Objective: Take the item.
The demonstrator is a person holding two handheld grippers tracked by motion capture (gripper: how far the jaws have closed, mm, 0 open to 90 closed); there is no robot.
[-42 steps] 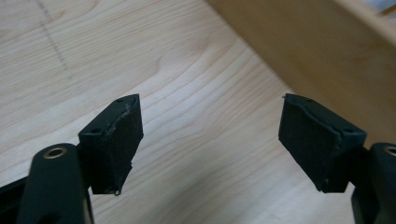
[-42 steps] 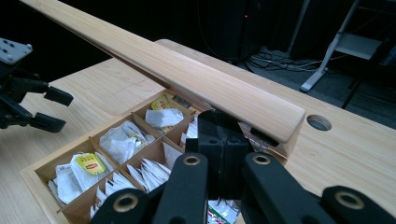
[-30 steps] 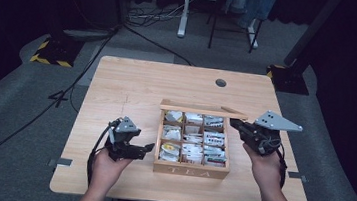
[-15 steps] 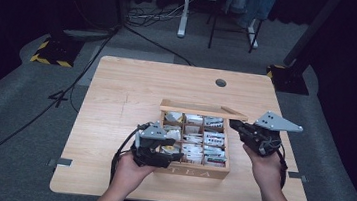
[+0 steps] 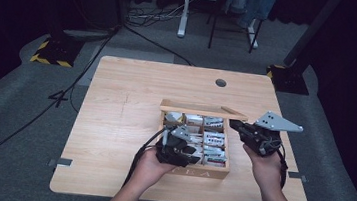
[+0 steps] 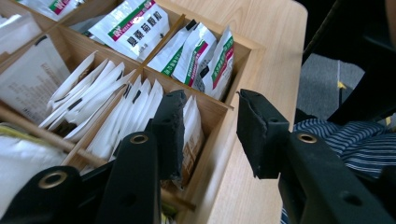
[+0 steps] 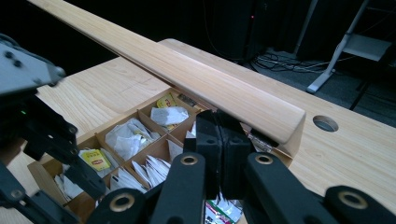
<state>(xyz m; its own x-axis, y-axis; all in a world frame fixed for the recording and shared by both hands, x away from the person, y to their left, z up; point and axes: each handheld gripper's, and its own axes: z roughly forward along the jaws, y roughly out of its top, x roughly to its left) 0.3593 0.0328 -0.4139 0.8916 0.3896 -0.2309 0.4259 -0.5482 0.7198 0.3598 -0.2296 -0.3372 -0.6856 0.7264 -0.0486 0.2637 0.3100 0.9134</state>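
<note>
Left gripper [image 6: 205, 135] gapes wide over the sachets [image 6: 140, 107] at the box's [image 5: 194, 171] 5 o'clock corner, holding nothing. Right gripper [image 7: 219, 140] closed, empty. Sachets look light, limp, crushable; pinch one top edge

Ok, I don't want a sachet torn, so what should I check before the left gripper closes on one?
1. Long wooden lid raised off the compartments: ok.
2. Left gripper jaws apart: ok.
3. Only one white paper sachet between the jaws: cannot tell; one jaw sits against the end of the row, and the other looks outside the wall of the wooden compartment box.
4. Box wall clear of the jaws: not ok, it seems to lie between them.
5. Right gripper out of the way: ok, jaws shut, over the box's right side.
6. Box flat on the light wooden table: ok.
</note>
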